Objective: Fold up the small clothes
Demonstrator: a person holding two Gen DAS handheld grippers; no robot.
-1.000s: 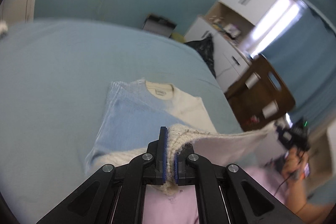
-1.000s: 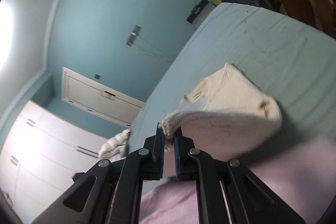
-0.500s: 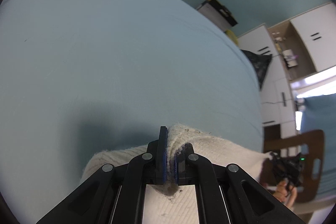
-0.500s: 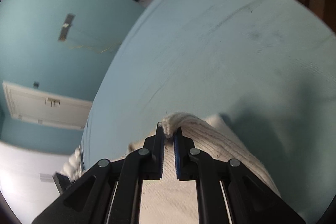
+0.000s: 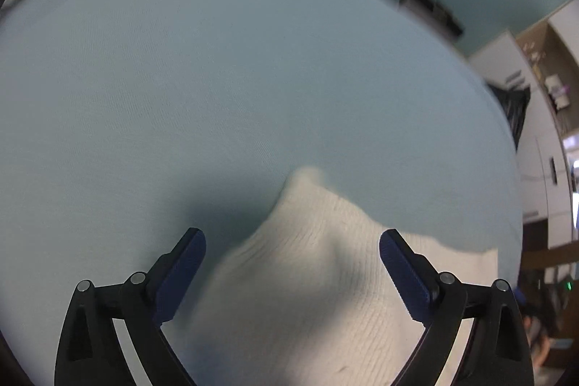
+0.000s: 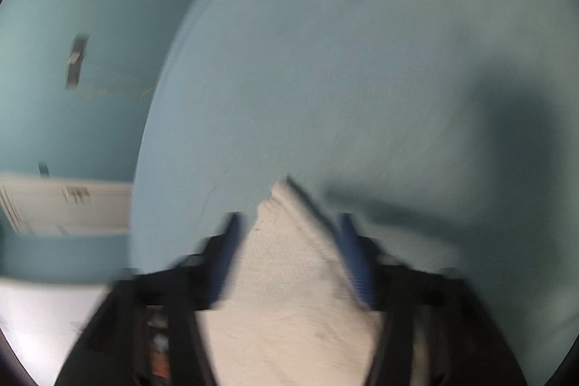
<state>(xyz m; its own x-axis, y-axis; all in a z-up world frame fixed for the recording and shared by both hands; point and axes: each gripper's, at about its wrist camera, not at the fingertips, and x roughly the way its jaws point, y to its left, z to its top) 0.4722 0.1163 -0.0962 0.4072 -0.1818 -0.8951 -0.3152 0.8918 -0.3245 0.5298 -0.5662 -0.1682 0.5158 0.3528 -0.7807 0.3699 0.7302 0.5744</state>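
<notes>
Cream knit garment (image 5: 311, 292) on bed (image 5: 181, 104), between spread left hand-held gripper (image 5: 292, 252), right hand-held gripper (image 6: 289, 234) likewise parted

I count one cream knit sweater (image 5: 311, 284) on one blue bedsheet (image 5: 181, 96). I'm running two grippers, left gripper (image 5: 292, 250) and right gripper (image 6: 287, 236).

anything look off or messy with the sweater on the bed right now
Slightly. The cream sweater lies on the blue bed, but its corner between the open left gripper humps up in a peak rather than lying flat. The right gripper view is too blurred to judge the other corner.
</notes>
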